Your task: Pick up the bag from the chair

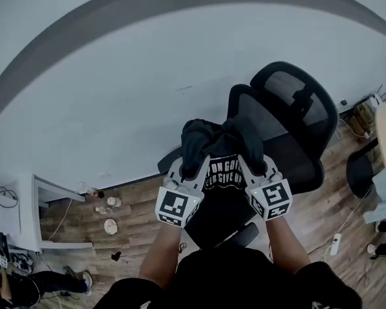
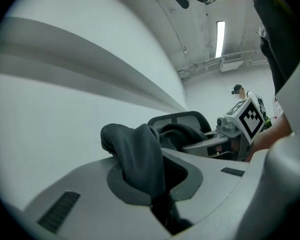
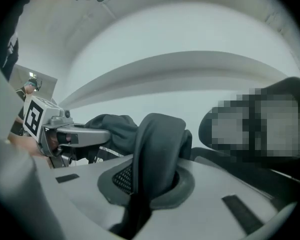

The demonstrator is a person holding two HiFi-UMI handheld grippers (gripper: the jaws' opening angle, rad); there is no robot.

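Two grippers take up a black cloth bag [image 1: 222, 172] over a black mesh-backed office chair [image 1: 296, 111], set against a white wall [image 1: 115, 95] on a wood floor [image 1: 135, 205]. The left hand-held gripper [image 1: 187, 171] is clamped on one bunched fold at the bag's top edge, and the right hand-held gripper [image 1: 257, 169] is clamped on a second fold just beside it. In each gripper's own view a thick roll of dark cloth rises from between the jaws, squeezed tight there. The bag hangs between the two grips, its white print [image 1: 226, 170] facing up, its lower part draped over the seat; whether it is clear of the seat cannot be told.

The bag looks soft, limp and light — it folds over on itself and sags, so it should neither slip nor break, though a thin pinch of loose cloth could pull free under load. The likelier firm hold is the doubled cloth at the top hem or a strap, one gripper to each side, as it is gripped here; lifting both together should keep it from swinging against the chair back.
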